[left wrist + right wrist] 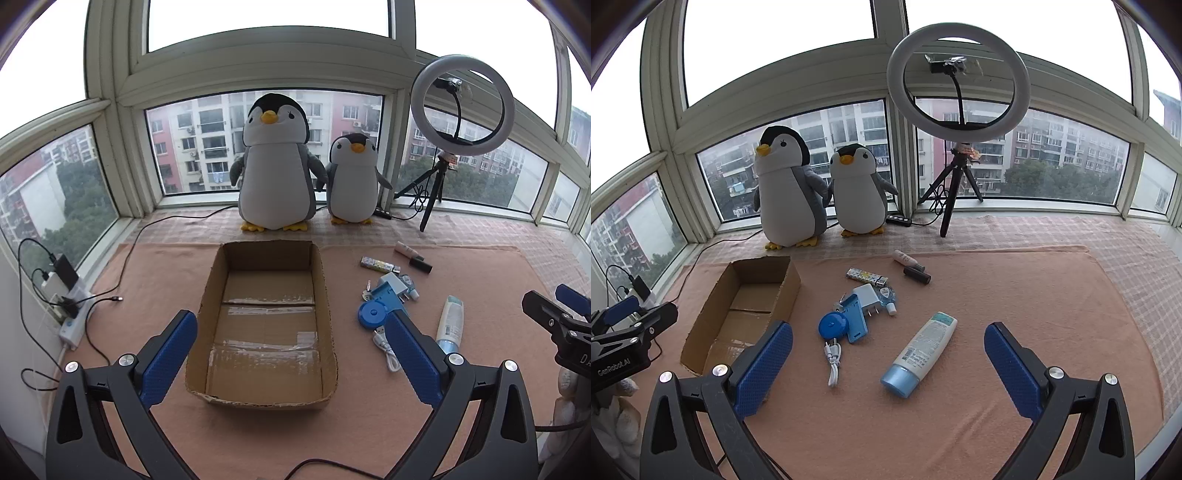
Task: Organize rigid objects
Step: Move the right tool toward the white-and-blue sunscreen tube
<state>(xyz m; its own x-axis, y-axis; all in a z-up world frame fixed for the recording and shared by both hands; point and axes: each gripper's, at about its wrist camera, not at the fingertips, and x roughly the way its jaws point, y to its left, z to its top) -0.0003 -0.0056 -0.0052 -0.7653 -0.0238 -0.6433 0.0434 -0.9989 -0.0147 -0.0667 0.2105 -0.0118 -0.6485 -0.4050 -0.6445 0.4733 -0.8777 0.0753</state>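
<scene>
An open cardboard box (325, 295) (701, 325) lies on the pink mat, empty inside. My left gripper (291, 350) hovers open over the box's near half. To the box's right lie a white tube with a blue cap (919, 350) (450, 321), a round blue disc (833, 325) (373, 314), a light blue flat piece (855, 317), a white plug adapter (866, 297), a coiled white cable (833, 363) (384, 345), a patterned lighter (866, 277) (380, 264), a pink tube (905, 258) and a black tube (918, 275). My right gripper (888, 362) stands open above the white tube.
Two plush penguins (277, 166) (352, 181) stand by the window behind the box. A ring light on a tripod (958, 92) stands at the back right. A power strip with chargers and cables (66, 295) lies at the mat's left edge.
</scene>
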